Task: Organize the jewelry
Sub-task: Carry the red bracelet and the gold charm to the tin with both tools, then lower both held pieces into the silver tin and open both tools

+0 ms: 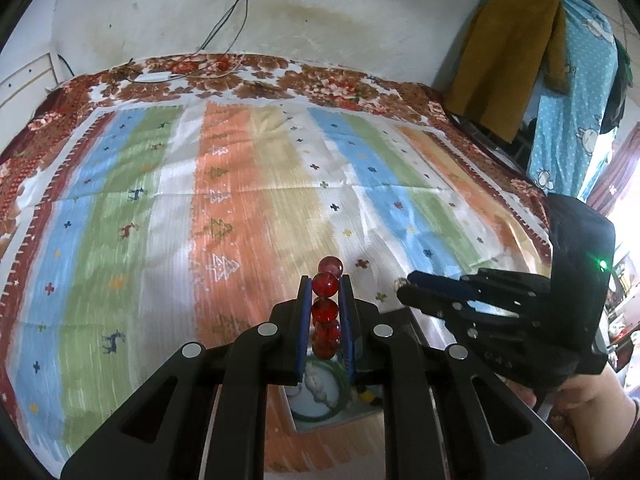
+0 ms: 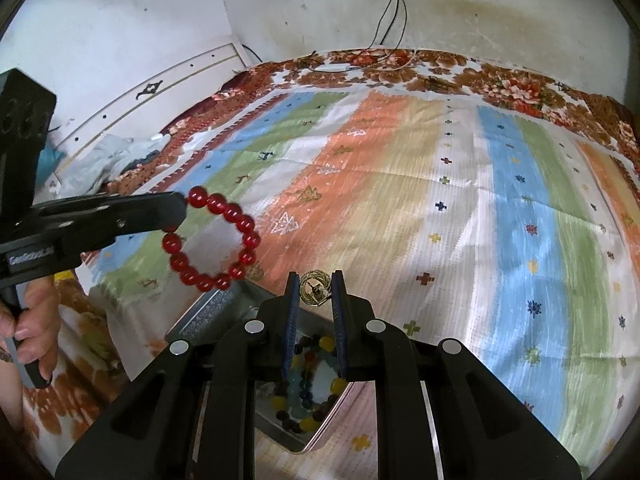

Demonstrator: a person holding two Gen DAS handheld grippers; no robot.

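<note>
Left, lower centre: left gripper (image 1: 325,288) clenched on red bead bracelet (image 1: 326,312). Right, lower centre: right gripper (image 2: 316,290) pinching gold ring (image 2: 315,289) above jewelry tray (image 2: 208,312).

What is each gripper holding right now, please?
Left gripper: shut on the red glass-bead bracelet.
Right gripper: shut on a small round gold-coloured ornament.

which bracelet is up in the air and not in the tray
The red bead bracelet, pinched in the left gripper. The multicolored bead bracelet and the green bangle both lie in the tray.
</note>
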